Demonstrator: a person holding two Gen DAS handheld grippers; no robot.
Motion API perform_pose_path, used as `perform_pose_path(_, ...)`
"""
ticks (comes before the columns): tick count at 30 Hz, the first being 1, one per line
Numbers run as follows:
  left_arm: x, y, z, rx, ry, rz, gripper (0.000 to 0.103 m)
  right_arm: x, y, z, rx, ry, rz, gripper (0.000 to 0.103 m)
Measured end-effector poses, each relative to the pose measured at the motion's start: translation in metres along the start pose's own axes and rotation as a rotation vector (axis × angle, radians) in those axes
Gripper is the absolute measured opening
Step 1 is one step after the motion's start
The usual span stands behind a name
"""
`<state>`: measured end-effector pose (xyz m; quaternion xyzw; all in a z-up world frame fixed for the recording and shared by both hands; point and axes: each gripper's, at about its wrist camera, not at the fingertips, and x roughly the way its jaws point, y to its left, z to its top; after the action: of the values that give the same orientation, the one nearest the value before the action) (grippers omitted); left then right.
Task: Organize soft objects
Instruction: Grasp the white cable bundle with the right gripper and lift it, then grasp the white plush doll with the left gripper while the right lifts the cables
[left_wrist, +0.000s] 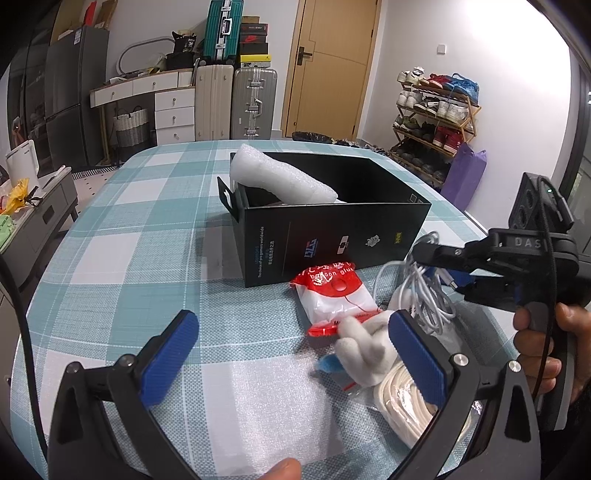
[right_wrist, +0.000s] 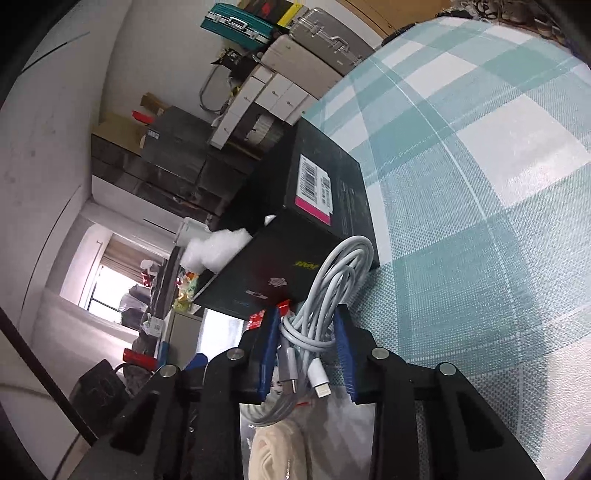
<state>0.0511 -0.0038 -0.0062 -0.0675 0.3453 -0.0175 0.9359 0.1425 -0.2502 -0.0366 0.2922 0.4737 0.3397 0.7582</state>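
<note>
A black box (left_wrist: 332, 236) stands open on the checked tablecloth with a white foam roll (left_wrist: 280, 177) leaning in it. In front of it lie a red-and-white packet (left_wrist: 332, 299), a white plush toy (left_wrist: 365, 350), a bagged cream rope (left_wrist: 402, 402) and a foam sheet (left_wrist: 266, 410). My left gripper (left_wrist: 291, 354) is open low over the foam sheet, its right finger beside the plush toy. My right gripper (right_wrist: 306, 325) is shut on a coiled white cable (right_wrist: 332, 280); it shows in the left wrist view (left_wrist: 424, 258) to the right of the box (right_wrist: 306, 221).
The table (left_wrist: 129, 236) is covered with a teal and white checked cloth. Suitcases (left_wrist: 251, 103), drawers and a door stand behind it. A shoe rack (left_wrist: 436, 110) and a purple bag (left_wrist: 463, 177) are at the right. A low cabinet (left_wrist: 33, 210) is at the left.
</note>
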Motion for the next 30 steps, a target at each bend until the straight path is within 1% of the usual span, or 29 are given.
perform_pose_path(2, 0.001, 0.0, 0.0, 0.003, 0.003, 0.001, 0.103, -0.005, 0.002, 0.0, -0.013, -0.014, 0.005, 0.027)
perform_pose_path(4, 0.002, -0.002, 0.0, 0.013, 0.008, 0.007, 0.103, -0.009, 0.003, 0.0, -0.026, -0.021, 0.011, 0.023)
perform_pose_path(6, 0.002, -0.005, 0.0, 0.03, 0.016, 0.007, 0.103, -0.013, 0.004, 0.0, -0.035, -0.026, 0.026, 0.023)
perform_pose_path(11, 0.004, -0.017, -0.001, 0.076, 0.032, 0.011, 0.103, -0.021, 0.003, -0.001, -0.043, -0.041, 0.025, 0.023)
perform_pose_path(14, 0.006, -0.02, 0.001, 0.086, 0.034, 0.015, 0.103, -0.029, 0.007, 0.0, -0.06, -0.065, 0.021, 0.023)
perform_pose_path(17, 0.008, -0.023, 0.002, 0.094, 0.038, 0.006, 0.103, -0.036, 0.01, 0.001, -0.074, -0.072, 0.037, 0.023)
perform_pose_path(23, 0.011, -0.028, 0.004, 0.114, 0.037, -0.009, 0.103, -0.04, 0.023, -0.002, -0.124, -0.067, 0.072, 0.023)
perform_pose_path(30, 0.015, -0.037, 0.003, 0.163, 0.044, -0.011, 0.103, -0.037, 0.038, -0.006, -0.161, -0.046, 0.094, 0.023)
